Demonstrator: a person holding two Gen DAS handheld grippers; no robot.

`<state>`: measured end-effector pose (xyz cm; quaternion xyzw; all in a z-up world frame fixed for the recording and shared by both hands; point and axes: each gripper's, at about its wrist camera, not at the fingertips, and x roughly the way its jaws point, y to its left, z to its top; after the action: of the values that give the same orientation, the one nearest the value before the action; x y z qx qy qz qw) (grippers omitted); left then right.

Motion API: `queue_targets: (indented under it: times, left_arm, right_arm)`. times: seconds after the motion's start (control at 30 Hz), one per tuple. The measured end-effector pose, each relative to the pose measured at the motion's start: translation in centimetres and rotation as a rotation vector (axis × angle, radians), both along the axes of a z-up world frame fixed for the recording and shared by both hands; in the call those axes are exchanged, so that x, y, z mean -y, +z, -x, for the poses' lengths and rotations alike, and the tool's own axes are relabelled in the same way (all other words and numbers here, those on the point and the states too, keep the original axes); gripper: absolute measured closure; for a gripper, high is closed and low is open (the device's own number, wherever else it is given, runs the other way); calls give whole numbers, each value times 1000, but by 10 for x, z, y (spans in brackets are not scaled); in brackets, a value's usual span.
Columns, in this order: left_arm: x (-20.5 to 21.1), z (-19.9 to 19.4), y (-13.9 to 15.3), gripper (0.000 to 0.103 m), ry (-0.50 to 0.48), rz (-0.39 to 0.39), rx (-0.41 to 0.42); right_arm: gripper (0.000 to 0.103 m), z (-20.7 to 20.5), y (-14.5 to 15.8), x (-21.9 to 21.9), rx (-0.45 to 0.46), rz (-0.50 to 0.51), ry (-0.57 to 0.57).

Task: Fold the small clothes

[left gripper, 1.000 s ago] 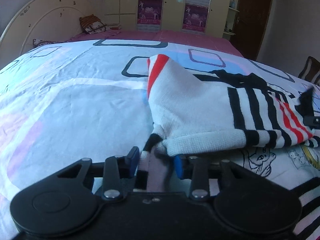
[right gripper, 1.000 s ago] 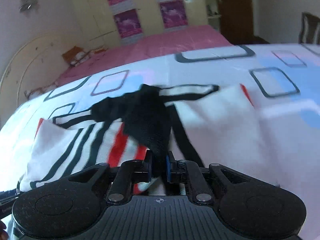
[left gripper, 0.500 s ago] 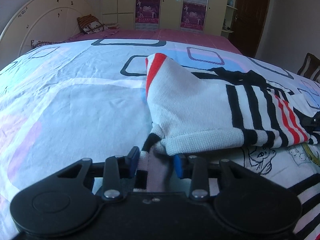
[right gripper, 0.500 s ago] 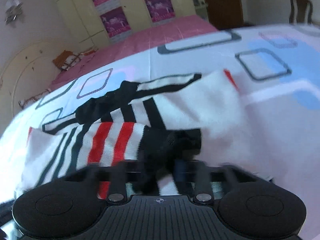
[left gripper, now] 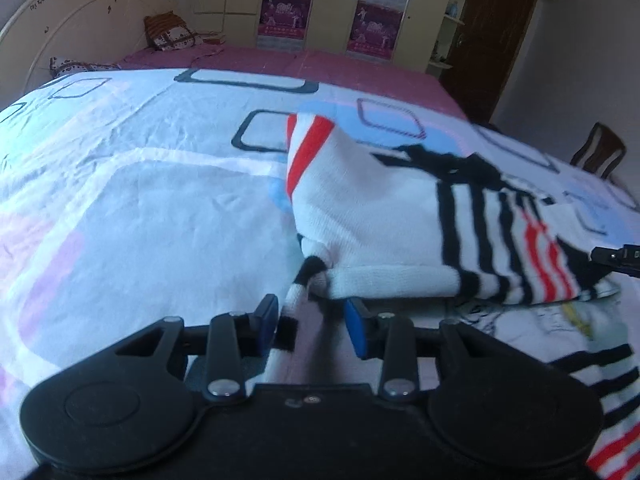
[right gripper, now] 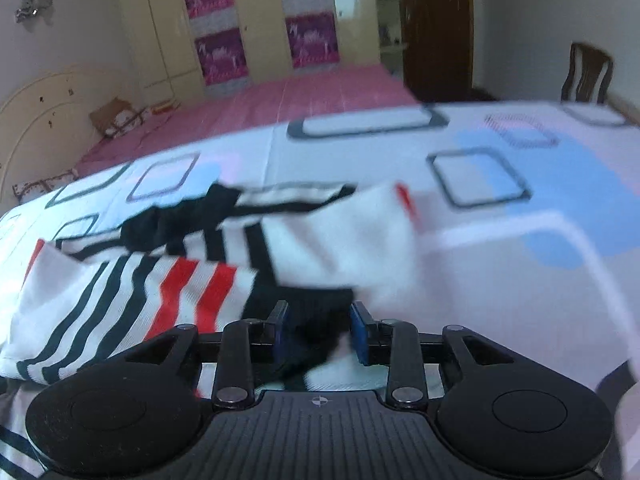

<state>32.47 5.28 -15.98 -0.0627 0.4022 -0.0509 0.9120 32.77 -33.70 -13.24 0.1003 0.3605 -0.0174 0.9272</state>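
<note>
A small white knit garment (left gripper: 372, 216) with black and red stripes lies folded on the bed; it also shows in the right wrist view (right gripper: 168, 280). My left gripper (left gripper: 310, 322) has its jaws apart, with the garment's striped cuff lying loosely between them. My right gripper (right gripper: 318, 334) has its jaws apart too, with the black hem of the garment between the blue pads (right gripper: 360, 336), not pinched. The right gripper's tip (left gripper: 618, 256) shows at the right edge of the left wrist view.
The bedsheet (left gripper: 140, 208) is white with blue, pink and black-outlined squares. A second striped and printed garment (left gripper: 560, 344) lies under the folded one. A headboard (left gripper: 80, 28), pillows, wardrobes, a door and a wooden chair (right gripper: 586, 74) stand beyond.
Both grippers have opened: the right one held the black hem shut a second ago and has let it down onto the garment. The left jaws have widened around the cuff.
</note>
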Motion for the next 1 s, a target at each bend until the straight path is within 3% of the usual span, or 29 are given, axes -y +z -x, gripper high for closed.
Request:
queue_targets:
  times: [0.17, 0.3, 0.53, 0.73, 0.83, 0.93, 1.0]
  left_arm:
    - [-4, -5, 20, 64, 18, 49, 17]
    - [14, -31, 23, 64, 3, 26, 46]
    - [49, -87, 10, 66, -49, 6, 50]
    - [45, -124, -16, 70, 6, -38, 15]
    - [33, -131, -25, 73, 42, -24, 21]
    - [30, -136, -21, 73, 57, -23, 25]
    - [34, -142, -18, 73, 60, -57, 44]
  right_arm:
    - [70, -8, 12, -12, 55, 68, 53]
    - [70, -18, 11, -37, 65, 75, 128]
    - [70, -40, -4, -81, 60, 148, 260]
    - [70, -56, -28, -94, 31, 219, 311]
    - [70, -63, -46, -85, 1, 260, 298]
    - [70, -61, -36, -81, 22, 210, 277]
    - [70, -61, -32, -88, 55, 235, 296]
